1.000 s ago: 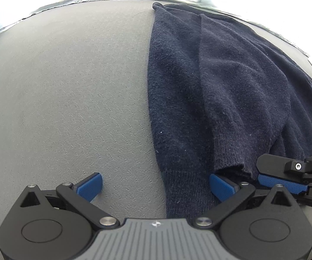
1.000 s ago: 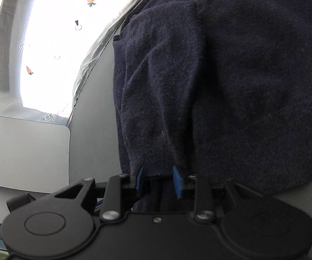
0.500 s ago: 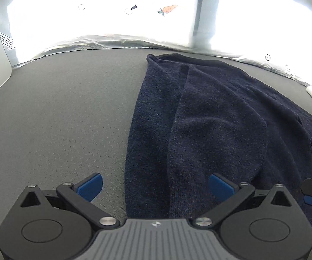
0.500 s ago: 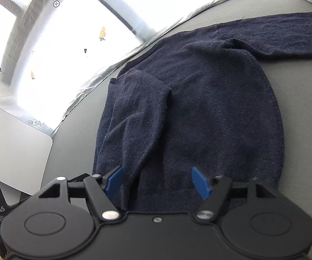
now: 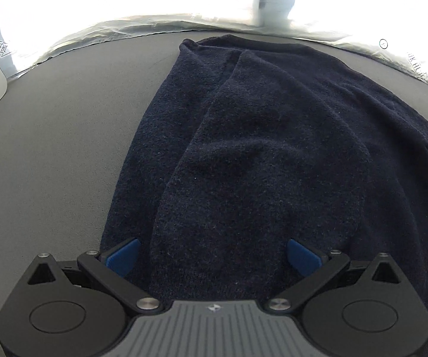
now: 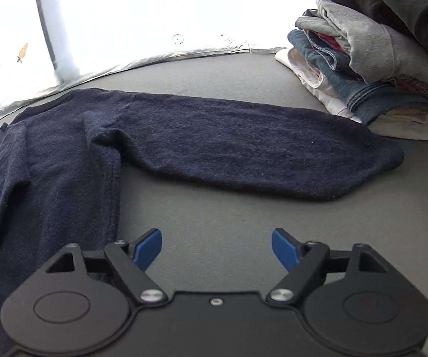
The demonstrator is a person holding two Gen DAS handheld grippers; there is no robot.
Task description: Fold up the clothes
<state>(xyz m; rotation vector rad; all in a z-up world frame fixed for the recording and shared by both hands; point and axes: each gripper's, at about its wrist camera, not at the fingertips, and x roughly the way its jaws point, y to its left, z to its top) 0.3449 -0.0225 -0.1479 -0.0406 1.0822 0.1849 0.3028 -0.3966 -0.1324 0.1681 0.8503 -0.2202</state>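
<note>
A navy sweater [image 5: 258, 154] is laid flat on the grey table [image 5: 59, 136]. One sleeve is seen folded over the body in the left wrist view.

Left claw [image 5: 212, 255]: jaws are spread wide, nothing is gripped. The sweater's hem region is seen directly between and below the blue pads [image 5: 123, 255], and the body runs from there toward 12 o'clock. Contact between pads and cloth cannot be told.

Right claw [image 6: 217, 248]: jaws are opening and stand wide; only bare table is seen between the pads. The sweater's body edge [image 6: 47, 178] is found at 9 to 10 o'clock of this claw, just beside the left pad [image 6: 148, 248]. The unfolded sleeve [image 6: 243, 151] is stretched across the table at 12 o'clock, apart from the claw, with its cuff end toward 1 o'clock.

A pile of folded clothes [image 6: 374, 62] is noted at 1 to 2 o'clock in the right wrist view, near the sleeve's cuff.
</note>
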